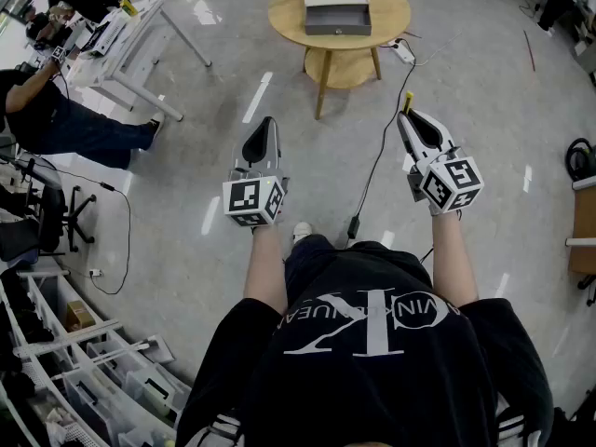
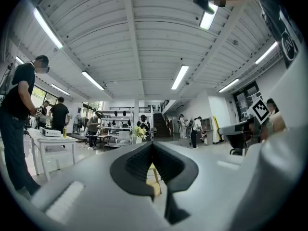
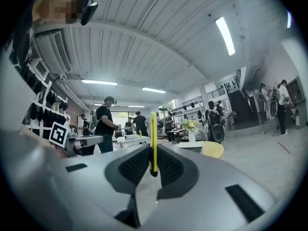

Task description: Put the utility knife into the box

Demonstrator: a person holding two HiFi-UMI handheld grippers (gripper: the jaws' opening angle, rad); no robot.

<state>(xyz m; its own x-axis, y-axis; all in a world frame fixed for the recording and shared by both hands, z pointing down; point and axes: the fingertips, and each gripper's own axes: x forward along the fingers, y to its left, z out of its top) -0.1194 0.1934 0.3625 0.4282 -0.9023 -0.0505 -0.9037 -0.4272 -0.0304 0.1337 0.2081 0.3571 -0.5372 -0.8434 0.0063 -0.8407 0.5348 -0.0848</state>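
Right gripper carrying utility knife, box on tabletop well ahead.

Right gripper (image 1: 408, 115) fingers (image 3: 134, 165) pinch the yellow utility knife (image 3: 153, 138), which sticks out past the tips. Left gripper (image 1: 268, 121) fingers (image 2: 137, 160) pressed together, nothing between them. Both grippers are raised over the floor (image 1: 466, 73). The open grey box (image 1: 337, 10) sits on the round wooden tabletop (image 1: 289, 12), well apart from the knife.

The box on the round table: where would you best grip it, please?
Probably by the near wall of the box, from straight above: it sits flat on the table and looks open-topped, so that thin upright wall would fit between jaws.
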